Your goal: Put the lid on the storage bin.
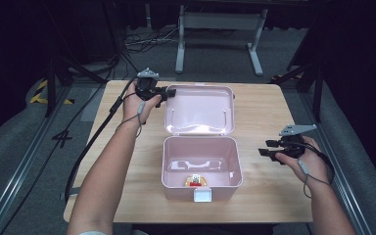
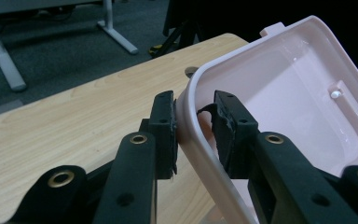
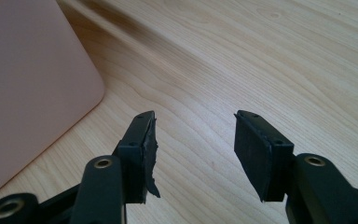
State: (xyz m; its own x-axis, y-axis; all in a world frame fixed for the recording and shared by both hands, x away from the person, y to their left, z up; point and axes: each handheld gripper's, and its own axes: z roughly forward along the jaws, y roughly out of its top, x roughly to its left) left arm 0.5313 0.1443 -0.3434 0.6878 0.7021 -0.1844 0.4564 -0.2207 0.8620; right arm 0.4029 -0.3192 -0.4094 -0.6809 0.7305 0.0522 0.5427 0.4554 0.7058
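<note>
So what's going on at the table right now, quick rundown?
Left gripper astride pink lid rim, lid laid open. Right gripper open over bare table, beside box. Small item inside box. Nothing in the way.

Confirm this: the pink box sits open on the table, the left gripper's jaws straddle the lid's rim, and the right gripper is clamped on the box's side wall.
Wrong on the right gripper: the right gripper view shows it open over bare table, beside the pink box. The rest holds.

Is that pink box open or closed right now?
Open. The pink box has its lid swung back flat on the table, and the left gripper straddles the lid's rim.
</note>
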